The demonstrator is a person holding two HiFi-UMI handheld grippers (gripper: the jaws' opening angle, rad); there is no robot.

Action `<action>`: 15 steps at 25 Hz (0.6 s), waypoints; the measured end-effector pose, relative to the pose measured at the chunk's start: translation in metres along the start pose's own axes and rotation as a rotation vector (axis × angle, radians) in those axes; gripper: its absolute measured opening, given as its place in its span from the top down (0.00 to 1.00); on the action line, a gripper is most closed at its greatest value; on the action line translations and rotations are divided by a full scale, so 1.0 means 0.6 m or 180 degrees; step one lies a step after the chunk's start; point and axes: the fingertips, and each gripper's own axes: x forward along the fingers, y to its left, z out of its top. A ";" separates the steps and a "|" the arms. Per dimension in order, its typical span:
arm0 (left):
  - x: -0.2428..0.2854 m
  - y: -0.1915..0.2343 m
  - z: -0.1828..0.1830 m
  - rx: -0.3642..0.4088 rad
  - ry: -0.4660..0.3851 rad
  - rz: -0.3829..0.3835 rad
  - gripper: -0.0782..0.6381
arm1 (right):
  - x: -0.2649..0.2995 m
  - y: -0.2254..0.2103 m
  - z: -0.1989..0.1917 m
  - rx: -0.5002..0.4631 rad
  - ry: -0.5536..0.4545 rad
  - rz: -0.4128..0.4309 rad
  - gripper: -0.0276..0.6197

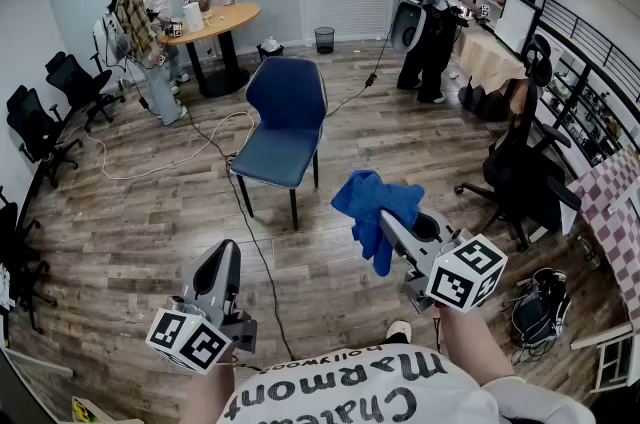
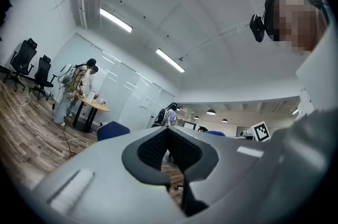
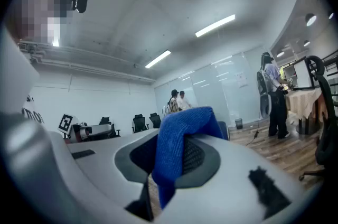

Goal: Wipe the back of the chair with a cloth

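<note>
A blue chair with black legs stands on the wood floor in the middle of the head view, its back toward the far side. My right gripper is shut on a blue cloth, held in the air to the right of the chair and nearer to me. In the right gripper view the blue cloth is pinched between the jaws and bulges over them. My left gripper hangs lower left, shut with nothing in it; the left gripper shows its jaws closed together, with the blue chair far off.
Cables trail over the floor past the chair. Two people stand by a round wooden table at the back left. Another person stands at the back right. Black office chairs sit at the right and left.
</note>
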 end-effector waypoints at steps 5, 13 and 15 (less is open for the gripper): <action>-0.006 0.010 0.007 0.0007 0.0017 -0.0032 0.88 | 0.014 0.018 0.000 -0.0022 0.0029 0.0017 0.84; -0.026 0.048 0.016 0.0263 0.0234 -0.0057 0.88 | 0.043 0.036 0.006 0.0060 0.0077 -0.0013 0.84; -0.017 0.056 0.009 0.0352 0.0378 -0.0103 0.88 | 0.046 0.030 0.005 0.0163 0.0108 -0.0014 0.84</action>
